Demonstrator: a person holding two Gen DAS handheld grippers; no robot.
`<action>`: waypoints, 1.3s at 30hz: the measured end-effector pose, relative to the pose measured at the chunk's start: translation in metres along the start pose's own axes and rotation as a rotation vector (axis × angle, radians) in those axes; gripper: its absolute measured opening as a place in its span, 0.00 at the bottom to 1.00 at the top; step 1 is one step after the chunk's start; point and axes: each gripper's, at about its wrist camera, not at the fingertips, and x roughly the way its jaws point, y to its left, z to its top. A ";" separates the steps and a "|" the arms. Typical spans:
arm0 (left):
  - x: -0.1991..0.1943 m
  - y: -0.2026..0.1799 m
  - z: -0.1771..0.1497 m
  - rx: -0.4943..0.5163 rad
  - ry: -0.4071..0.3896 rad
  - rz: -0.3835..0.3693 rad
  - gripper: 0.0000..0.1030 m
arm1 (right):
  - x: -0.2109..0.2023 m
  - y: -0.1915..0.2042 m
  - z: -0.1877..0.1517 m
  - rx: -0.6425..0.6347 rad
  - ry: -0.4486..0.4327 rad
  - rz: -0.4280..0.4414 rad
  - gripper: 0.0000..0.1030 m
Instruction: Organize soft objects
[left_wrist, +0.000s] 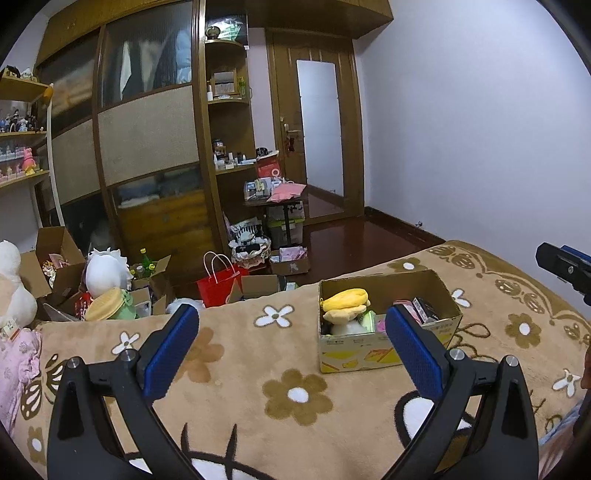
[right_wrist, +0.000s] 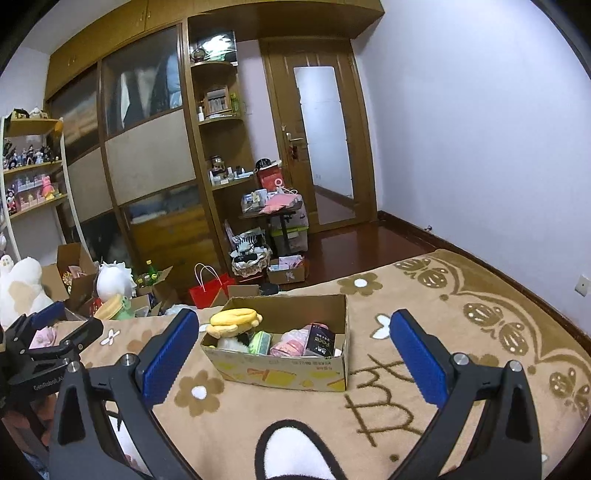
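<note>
An open cardboard box (left_wrist: 369, 356) (right_wrist: 280, 373) sits on the tan flowered blanket (left_wrist: 240, 332) of the bed. A yellow plush (left_wrist: 347, 298) (right_wrist: 234, 317) lies on top at its left end. Beside it are a white fluffy toy, a green packet (right_wrist: 260, 341), a pink soft item (right_wrist: 291, 341) and a black packet (right_wrist: 321, 343). My left gripper (left_wrist: 291, 312) hovers open and empty above the blanket, left of the box. My right gripper (right_wrist: 294, 315) is open and empty too, facing the box from the near side. Each gripper shows at the edge of the other's view (left_wrist: 565, 266) (right_wrist: 62, 325).
A big white plush (left_wrist: 11, 288) and pink fabric (left_wrist: 18, 362) lie at the bed's left end. On the floor beyond are open cartons, a white doll (left_wrist: 107, 273), a round yellow cushion (left_wrist: 105, 303) and a red paper bag (left_wrist: 218, 282). A wardrobe, shelves and a door stand behind.
</note>
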 end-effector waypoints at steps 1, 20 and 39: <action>-0.001 0.000 -0.001 0.003 -0.006 -0.001 0.97 | -0.001 0.000 -0.002 0.003 -0.004 -0.003 1.00; 0.016 -0.006 -0.029 0.049 0.019 0.020 0.97 | 0.014 0.005 -0.030 0.031 0.020 -0.001 1.00; 0.029 -0.006 -0.037 0.064 0.058 0.030 0.97 | 0.021 0.007 -0.034 0.027 0.047 -0.019 1.00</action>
